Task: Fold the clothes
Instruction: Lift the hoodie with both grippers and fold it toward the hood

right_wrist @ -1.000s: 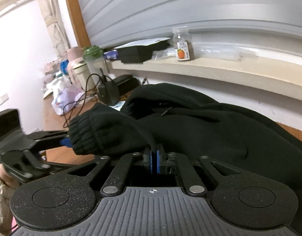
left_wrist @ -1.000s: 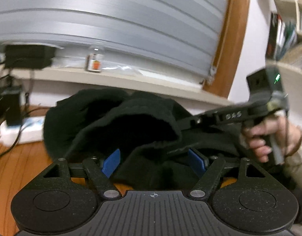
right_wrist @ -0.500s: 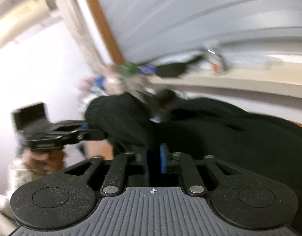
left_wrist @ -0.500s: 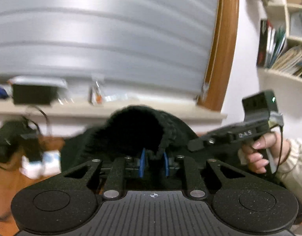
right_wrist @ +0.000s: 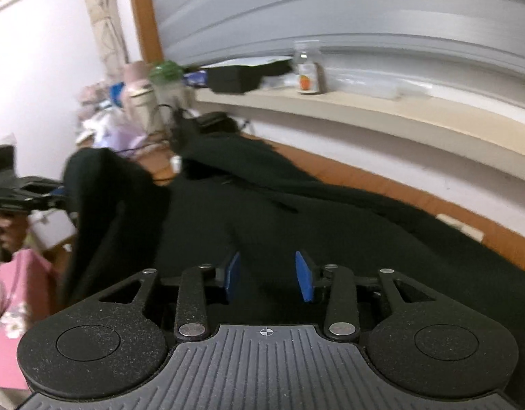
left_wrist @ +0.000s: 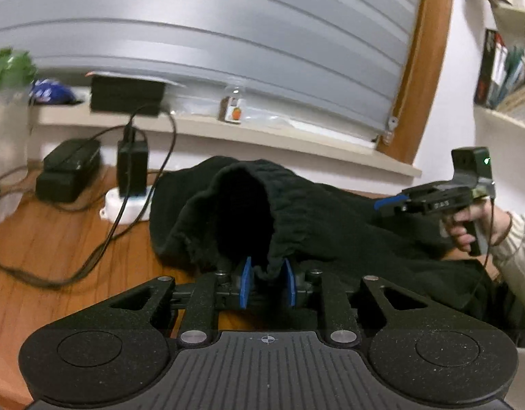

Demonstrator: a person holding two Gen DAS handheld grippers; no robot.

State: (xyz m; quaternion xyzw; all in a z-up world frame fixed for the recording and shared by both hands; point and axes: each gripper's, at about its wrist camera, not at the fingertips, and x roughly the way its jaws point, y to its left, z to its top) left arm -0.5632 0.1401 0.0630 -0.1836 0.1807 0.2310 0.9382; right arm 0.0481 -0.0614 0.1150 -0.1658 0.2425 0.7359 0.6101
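A black sweatshirt [right_wrist: 330,225] lies spread on the wooden table [left_wrist: 57,246]. My left gripper [left_wrist: 266,270] has its blue pads pinched on the ribbed edge of the sleeve cuff [left_wrist: 296,212], which stands lifted with its mouth facing me; the jaws are easing open slightly with the cloth still between them. My right gripper [right_wrist: 267,273] hovers over the body of the garment, its jaws opening and nothing pressed between the pads. It shows at the right in the left wrist view [left_wrist: 385,203], held by a hand. The raised sleeve [right_wrist: 102,188] hangs from the left gripper [right_wrist: 57,194].
A white power strip [left_wrist: 126,205], black adapters [left_wrist: 69,179] and looping cables [left_wrist: 139,205] sit at the table's back left. A small bottle [left_wrist: 233,111] and a black box [left_wrist: 126,94] stand on the window sill. Bookshelves [left_wrist: 501,68] are at the right.
My left gripper has shut on the sleeve cuff and carried it to the left. My right gripper has let go of the black cloth, and its pads now stand apart.
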